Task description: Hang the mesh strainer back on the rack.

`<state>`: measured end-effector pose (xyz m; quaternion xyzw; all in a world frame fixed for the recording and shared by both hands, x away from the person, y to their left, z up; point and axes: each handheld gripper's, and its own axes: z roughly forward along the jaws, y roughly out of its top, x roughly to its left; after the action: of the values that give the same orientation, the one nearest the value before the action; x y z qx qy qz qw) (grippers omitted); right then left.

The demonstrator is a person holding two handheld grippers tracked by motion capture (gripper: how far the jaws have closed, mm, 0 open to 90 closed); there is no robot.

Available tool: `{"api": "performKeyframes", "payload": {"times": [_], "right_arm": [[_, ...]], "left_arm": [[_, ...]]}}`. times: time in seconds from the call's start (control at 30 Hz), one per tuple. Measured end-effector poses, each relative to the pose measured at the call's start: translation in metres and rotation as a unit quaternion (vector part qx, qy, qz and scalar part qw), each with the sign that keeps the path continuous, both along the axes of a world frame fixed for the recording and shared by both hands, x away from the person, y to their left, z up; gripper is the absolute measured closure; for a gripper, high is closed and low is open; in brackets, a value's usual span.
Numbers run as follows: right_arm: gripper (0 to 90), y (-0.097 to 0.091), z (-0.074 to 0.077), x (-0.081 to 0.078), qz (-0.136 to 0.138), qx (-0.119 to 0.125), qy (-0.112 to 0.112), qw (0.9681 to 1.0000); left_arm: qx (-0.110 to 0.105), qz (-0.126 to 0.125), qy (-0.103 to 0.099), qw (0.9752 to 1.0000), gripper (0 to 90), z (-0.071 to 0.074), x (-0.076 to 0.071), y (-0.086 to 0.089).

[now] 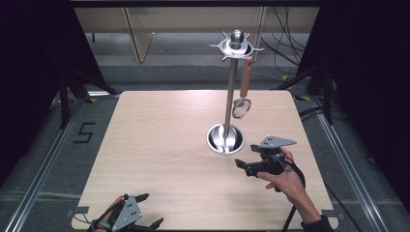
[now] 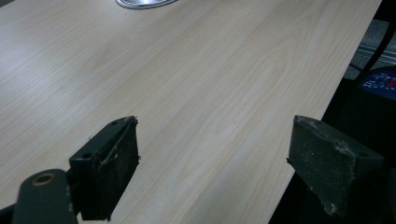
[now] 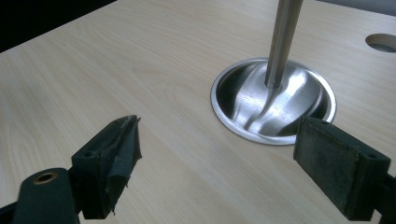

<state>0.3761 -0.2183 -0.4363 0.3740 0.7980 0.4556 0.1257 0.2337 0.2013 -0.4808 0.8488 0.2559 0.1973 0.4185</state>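
the wooden table [image 1: 159,159] carries a tall steel utensil stand [image 1: 231,96] with a dished base [image 3: 273,100] and a ring of hooks at the top. one utensil, a small strainer with a brown handle [image 1: 244,89], hangs from a hook, so the hanging looks done. the right gripper [image 1: 249,166] sits low just beside the base, jaws spread wide with nothing between them. the left gripper [image 1: 145,210] rests at the near table edge, well apart, jaws also wide and empty. no other utensil lies on the table, so little seems left beyond drawing the hands back.
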Motion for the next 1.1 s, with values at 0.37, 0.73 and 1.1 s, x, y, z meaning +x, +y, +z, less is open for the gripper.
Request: {"api": "performKeyframes", "payload": {"times": [0.37,0.73,1.1], "right_arm": [[15.7,-0.001,-0.008,-0.006,0.009,-0.006,-0.005,0.9999],[15.9,-0.002,-0.018,-0.011,0.01,-0.008,0.004,0.9999],[16.3,0.001,-0.029,-0.017,0.016,-0.006,0.029,0.9994]], "left_arm": [[-0.012,0.007,-0.005,0.9999,15.5,-0.001,0.0,-0.001],[-0.009,0.007,-0.008,0.9999,15.5,-0.001,0.0,0.0],[0.003,0.001,0.002,1.0,15.5,-0.001,0.0,-0.001]]}}
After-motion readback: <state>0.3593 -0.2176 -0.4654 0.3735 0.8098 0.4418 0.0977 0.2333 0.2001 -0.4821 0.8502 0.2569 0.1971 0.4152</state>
